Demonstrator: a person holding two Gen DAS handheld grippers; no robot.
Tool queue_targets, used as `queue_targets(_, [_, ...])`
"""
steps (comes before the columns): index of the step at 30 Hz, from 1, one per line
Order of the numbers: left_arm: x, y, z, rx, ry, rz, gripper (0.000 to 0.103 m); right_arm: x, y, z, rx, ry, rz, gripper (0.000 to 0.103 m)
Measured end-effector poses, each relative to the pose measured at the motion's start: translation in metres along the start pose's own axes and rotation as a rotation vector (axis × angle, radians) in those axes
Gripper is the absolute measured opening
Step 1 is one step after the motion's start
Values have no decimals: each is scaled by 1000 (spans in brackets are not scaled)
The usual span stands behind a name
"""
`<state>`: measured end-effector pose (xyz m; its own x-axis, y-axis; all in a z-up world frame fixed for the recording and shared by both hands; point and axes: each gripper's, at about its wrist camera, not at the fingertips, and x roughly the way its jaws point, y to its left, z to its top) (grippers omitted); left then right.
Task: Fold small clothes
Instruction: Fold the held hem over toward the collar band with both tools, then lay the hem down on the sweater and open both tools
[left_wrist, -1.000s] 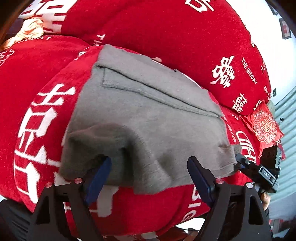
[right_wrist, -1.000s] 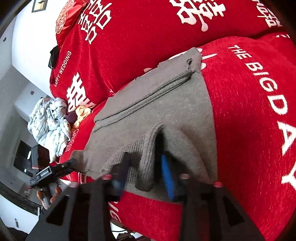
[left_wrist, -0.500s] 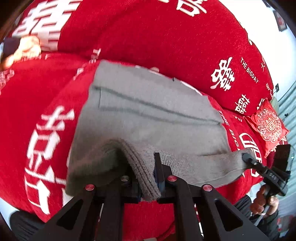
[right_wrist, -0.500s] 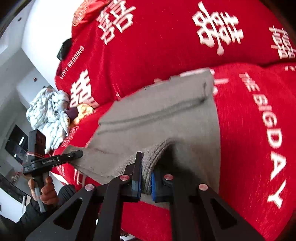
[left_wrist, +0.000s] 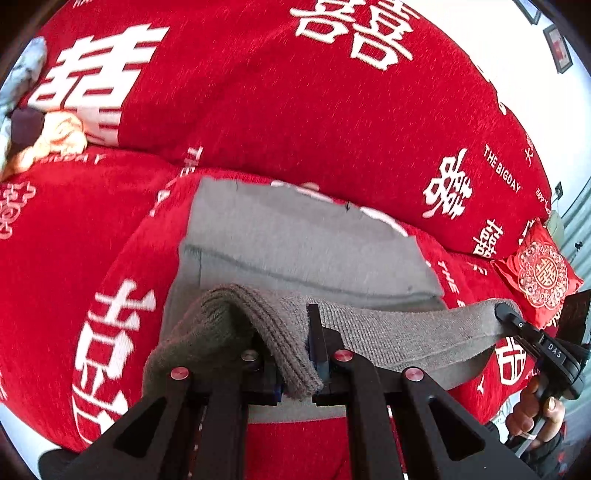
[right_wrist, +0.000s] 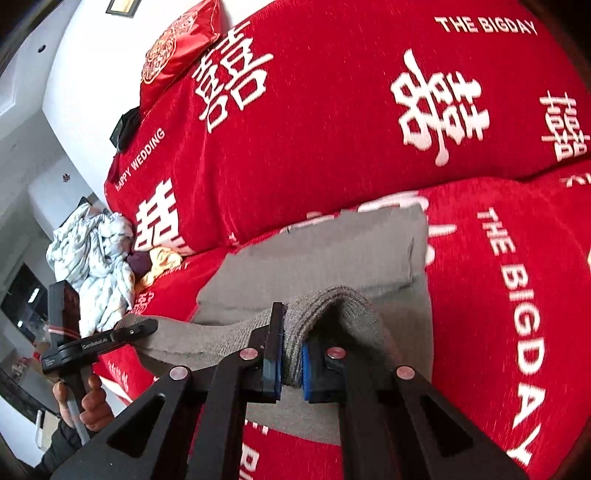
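Note:
A grey knit garment (left_wrist: 295, 251) lies on the red sofa seat, also in the right wrist view (right_wrist: 325, 258). My left gripper (left_wrist: 295, 365) is shut on the ribbed near hem at its left corner and holds it lifted. My right gripper (right_wrist: 291, 369) is shut on the same hem at its right corner. The hem stretches taut between them above the garment's far part. The right gripper shows in the left wrist view (left_wrist: 517, 325); the left gripper shows in the right wrist view (right_wrist: 136, 328).
The red sofa cover (left_wrist: 332, 110) with white lettering rises as a backrest behind the garment. A pile of pale clothes (right_wrist: 92, 258) lies at the sofa's left end. A small red cushion (left_wrist: 539, 273) sits at the right.
Both grippers closed on the near hem and lifted it off the seat, pulling it up and towards the garment's far edge. The left gripper was open one second ago.

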<state>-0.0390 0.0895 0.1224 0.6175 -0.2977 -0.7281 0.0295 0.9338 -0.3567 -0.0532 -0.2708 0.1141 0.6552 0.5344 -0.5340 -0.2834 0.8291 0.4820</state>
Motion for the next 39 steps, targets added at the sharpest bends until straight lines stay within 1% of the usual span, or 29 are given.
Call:
queue_targets(14, [13, -12, 56, 3, -18, 13, 11, 19, 7, 55, -2, -30, -46, 8])
queue_targets(22, [47, -9, 93, -21, 23, 25, 11, 52, 0, 82, 13, -12, -91, 8])
queue_targets(28, [64, -11, 116, -1, 22, 37, 11, 74, -7, 106, 16, -7, -107, 8])
queue_targets(32, [90, -7, 130, -6, 51, 48, 11, 98, -17, 115, 35, 16, -133, 8])
queue_targets(39, [148, 1, 139, -1, 121, 96, 11, 146, -43, 119, 66, 84, -187, 8])
